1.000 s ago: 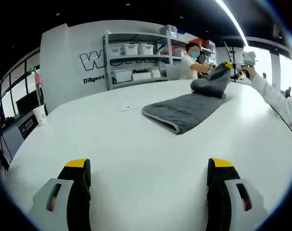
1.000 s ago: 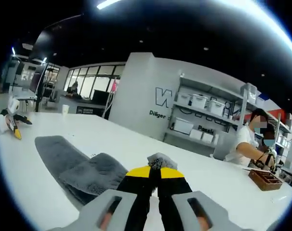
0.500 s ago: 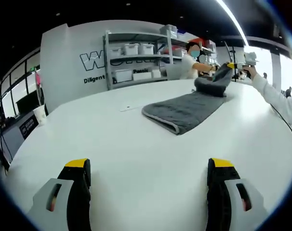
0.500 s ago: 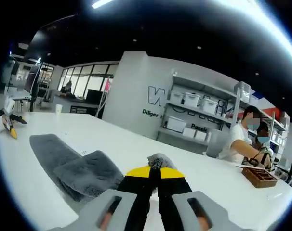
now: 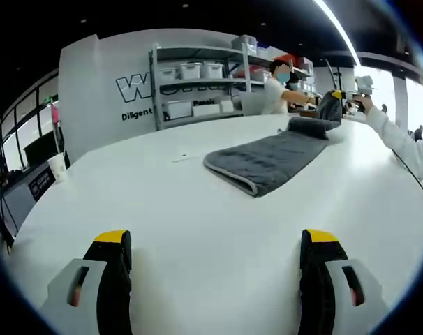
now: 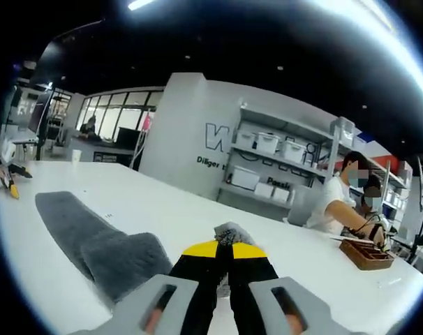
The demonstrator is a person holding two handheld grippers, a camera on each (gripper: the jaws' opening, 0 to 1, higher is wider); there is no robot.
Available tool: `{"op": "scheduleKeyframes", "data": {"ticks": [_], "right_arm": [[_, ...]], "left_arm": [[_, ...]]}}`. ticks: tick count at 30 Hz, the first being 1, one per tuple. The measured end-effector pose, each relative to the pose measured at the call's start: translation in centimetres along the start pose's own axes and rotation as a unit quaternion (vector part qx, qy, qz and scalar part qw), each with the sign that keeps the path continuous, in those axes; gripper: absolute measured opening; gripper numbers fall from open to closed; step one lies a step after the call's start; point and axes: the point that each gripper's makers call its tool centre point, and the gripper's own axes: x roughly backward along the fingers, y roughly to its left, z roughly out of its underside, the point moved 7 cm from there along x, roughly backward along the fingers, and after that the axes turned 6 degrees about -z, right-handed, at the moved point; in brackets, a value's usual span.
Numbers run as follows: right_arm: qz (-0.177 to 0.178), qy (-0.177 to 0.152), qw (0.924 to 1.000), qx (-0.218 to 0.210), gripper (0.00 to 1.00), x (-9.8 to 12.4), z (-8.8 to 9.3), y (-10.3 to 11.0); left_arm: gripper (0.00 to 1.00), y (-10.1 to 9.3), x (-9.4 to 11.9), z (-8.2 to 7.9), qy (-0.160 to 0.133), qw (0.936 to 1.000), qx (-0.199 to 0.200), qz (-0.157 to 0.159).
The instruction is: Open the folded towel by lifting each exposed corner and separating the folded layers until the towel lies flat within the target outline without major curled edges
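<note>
Yellow-tipped, the right gripper (image 6: 223, 259) pinches a corner of the grey towel (image 5: 267, 158), lifted at the far end; the left gripper (image 5: 215, 246) hangs wide apart, near, over the white table (image 5: 162, 209). Best to draw the layer outward, low and steady. Shelving (image 5: 197, 84) stands beyond.

- One grey towel (image 5: 267, 159) (folded, one end lifted)
- One white table (image 5: 197, 230)
- Two grippers: left (image 5: 215, 248), right (image 6: 223, 252)
- One paper cup (image 5: 57, 166)
- One wooden tray (image 6: 364, 252)
</note>
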Motion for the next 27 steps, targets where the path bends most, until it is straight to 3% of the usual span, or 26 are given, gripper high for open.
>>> {"op": "scheduleKeyframes", "data": {"ticks": [27], "right_arm": [[0.043,-0.002,0.9985,-0.033,0.0,2.1,1.5,-4.9]], "left_arm": [[1.0,-1.6,-0.5,-0.4,0.0,1.0,-0.004,-0.007]]}}
